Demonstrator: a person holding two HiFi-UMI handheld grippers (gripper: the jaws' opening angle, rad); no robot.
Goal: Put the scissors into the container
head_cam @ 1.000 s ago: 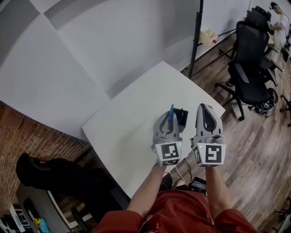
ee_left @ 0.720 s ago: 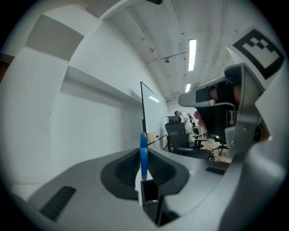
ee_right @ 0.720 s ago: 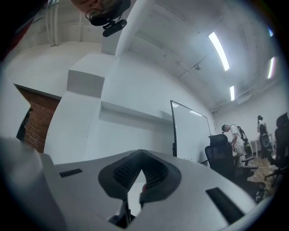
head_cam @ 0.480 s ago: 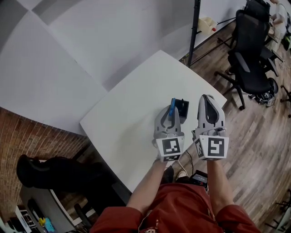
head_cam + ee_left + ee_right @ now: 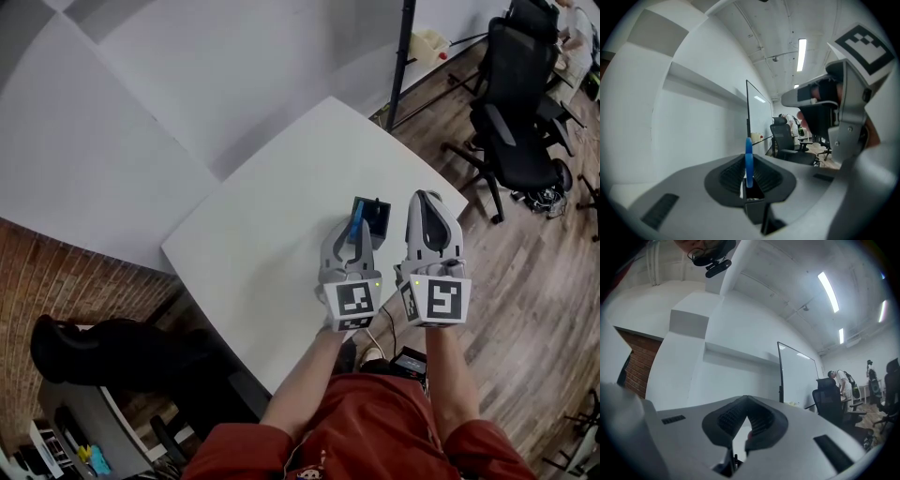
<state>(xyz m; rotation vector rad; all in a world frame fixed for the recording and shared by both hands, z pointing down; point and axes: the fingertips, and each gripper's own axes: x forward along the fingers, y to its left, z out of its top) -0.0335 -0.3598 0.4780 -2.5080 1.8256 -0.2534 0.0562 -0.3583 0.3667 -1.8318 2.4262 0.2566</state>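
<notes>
My left gripper (image 5: pixel 351 236) is shut on the blue-handled scissors (image 5: pixel 355 227), which stand edge-on between its pads (image 5: pixel 748 154). It hovers over the white table (image 5: pixel 262 225), just short of a small black container (image 5: pixel 375 216) standing near the table's right edge. The scissors' blue handle reaches the container's near rim in the head view. My right gripper (image 5: pixel 427 202) hangs to the right of the left one, beside the container. Its pads (image 5: pixel 761 420) meet at the tips with nothing between them. Something dark (image 5: pixel 732 462) shows low in the right gripper view.
The table's right edge runs just past the container, with wooden floor beyond. A black pole (image 5: pixel 403 66) and black office chairs (image 5: pixel 511 122) stand at the right. A dark bag (image 5: pixel 103 352) lies on the floor at the left. White walls rise behind the table.
</notes>
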